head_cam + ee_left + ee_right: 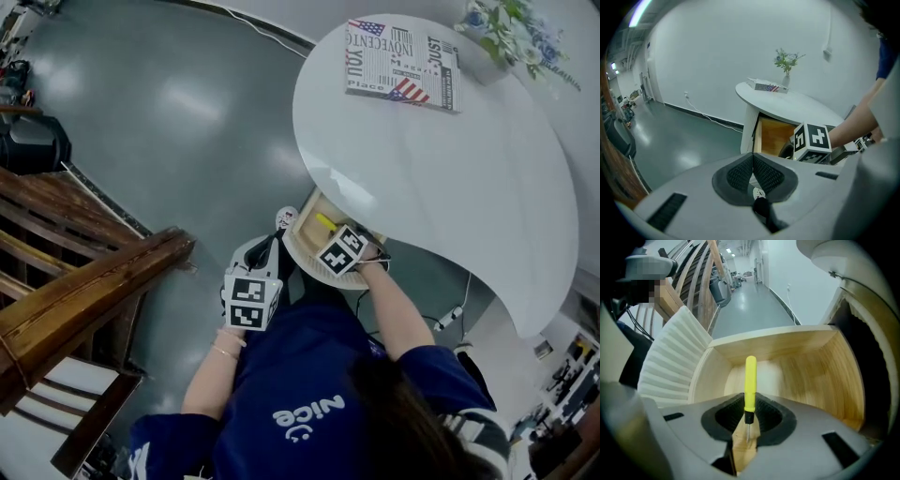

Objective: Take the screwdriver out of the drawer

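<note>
Grey floor surrounds one white table with one open wooden drawer. Of two grippers, the right gripper clamps the one yellow screwdriver by its handle, over the drawer. The left gripper is closed, empty. Head view shows only a yellow sliver, probably that handle.

The left gripper has its fingers pressed together, empty. At one o'clock the white counter's wooden drawer stands open, with the right gripper at its mouth.
</note>
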The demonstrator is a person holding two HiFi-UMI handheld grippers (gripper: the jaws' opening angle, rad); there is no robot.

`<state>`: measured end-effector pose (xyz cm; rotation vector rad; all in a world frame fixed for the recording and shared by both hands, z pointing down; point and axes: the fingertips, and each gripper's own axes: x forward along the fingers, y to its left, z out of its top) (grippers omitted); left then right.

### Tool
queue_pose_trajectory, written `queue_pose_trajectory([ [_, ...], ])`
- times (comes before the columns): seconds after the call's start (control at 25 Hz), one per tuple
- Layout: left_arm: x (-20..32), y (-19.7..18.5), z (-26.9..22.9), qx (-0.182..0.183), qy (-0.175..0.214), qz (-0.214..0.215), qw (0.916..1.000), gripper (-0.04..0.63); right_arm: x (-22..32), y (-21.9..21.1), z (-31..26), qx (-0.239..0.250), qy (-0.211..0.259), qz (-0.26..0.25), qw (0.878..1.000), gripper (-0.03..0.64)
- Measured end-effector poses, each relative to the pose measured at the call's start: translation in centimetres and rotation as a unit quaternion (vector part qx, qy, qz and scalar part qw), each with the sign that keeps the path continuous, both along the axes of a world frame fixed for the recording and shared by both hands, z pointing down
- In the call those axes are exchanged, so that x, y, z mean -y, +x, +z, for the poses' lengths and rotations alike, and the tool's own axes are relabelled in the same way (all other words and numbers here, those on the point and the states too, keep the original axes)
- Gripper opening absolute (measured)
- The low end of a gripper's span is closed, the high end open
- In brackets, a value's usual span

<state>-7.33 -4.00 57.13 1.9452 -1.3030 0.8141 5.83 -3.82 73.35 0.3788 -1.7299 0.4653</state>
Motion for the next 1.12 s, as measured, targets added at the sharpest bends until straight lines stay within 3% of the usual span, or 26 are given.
queue_pose_trajectory([
  [0.28, 1.6, 0.5, -0.4, -0.012, 0.011, 0.01, 0.9998, 0.004, -0.2, 0.0, -3.0, 0.02, 0.01, 0.004, 1.0, 0.078],
  [0.48, 2.5, 0.8, -0.7, -0.019, 0.017, 0.018, 0.9995, 0.005, -0.5, -0.1, -5.1, 0.054, 0.001, 0.049, 0.997, 0.078],
  [1.12, 6.8, 3.2, -2.9, -0.029, 0.065, 0.07, 0.995, 0.005, 1.3, 0.2, -12.3, 0.088, 0.074, 0.117, 0.986, 0.078],
])
